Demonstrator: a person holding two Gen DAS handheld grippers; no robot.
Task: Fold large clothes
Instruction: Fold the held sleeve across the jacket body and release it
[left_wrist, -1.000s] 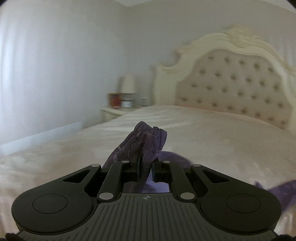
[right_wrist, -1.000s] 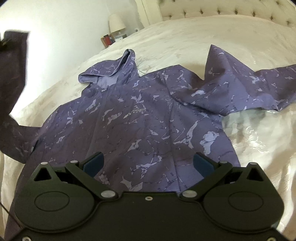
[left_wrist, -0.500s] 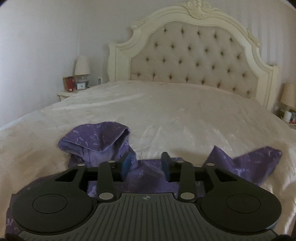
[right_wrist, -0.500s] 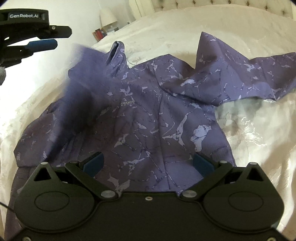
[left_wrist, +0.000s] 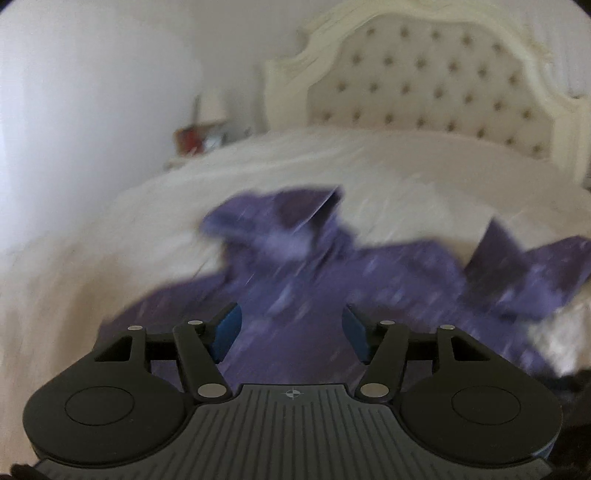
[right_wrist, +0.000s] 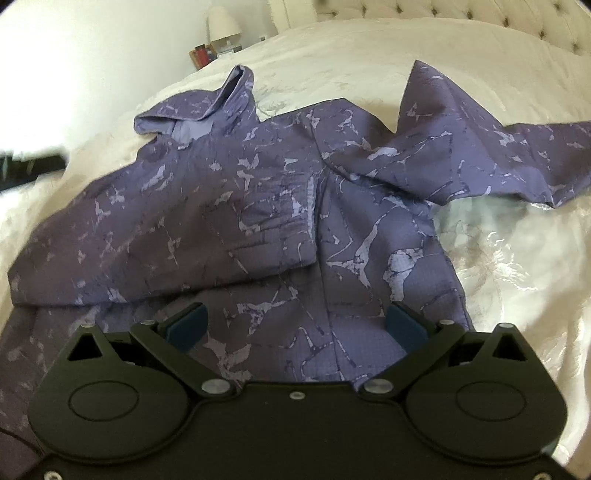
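A purple hooded jacket (right_wrist: 280, 206) with pale marbled streaks lies spread on the cream bed (right_wrist: 517, 277). Its left sleeve (right_wrist: 155, 240) is folded across the chest; the right sleeve (right_wrist: 498, 155) stretches out to the right, and the hood (right_wrist: 207, 110) points toward the headboard. The left wrist view is blurred: my left gripper (left_wrist: 290, 332) hovers over the jacket (left_wrist: 332, 277), its jaws opening with nothing between them. My right gripper (right_wrist: 295, 325) stands wide open above the jacket's lower front, holding nothing. A dark blurred part of the left gripper (right_wrist: 33, 166) shows at the left edge.
A tufted cream headboard (left_wrist: 424, 85) closes the far end of the bed. A nightstand with a lamp (right_wrist: 223, 22) and small items (right_wrist: 201, 55) stands at the far left beside a white wall. Bare bedspread surrounds the jacket.
My left gripper let go of the sleeve, opened and sank toward the bed. The sleeve dropped and now lies folded across the jacket's chest. My right gripper stayed open and nearly still.
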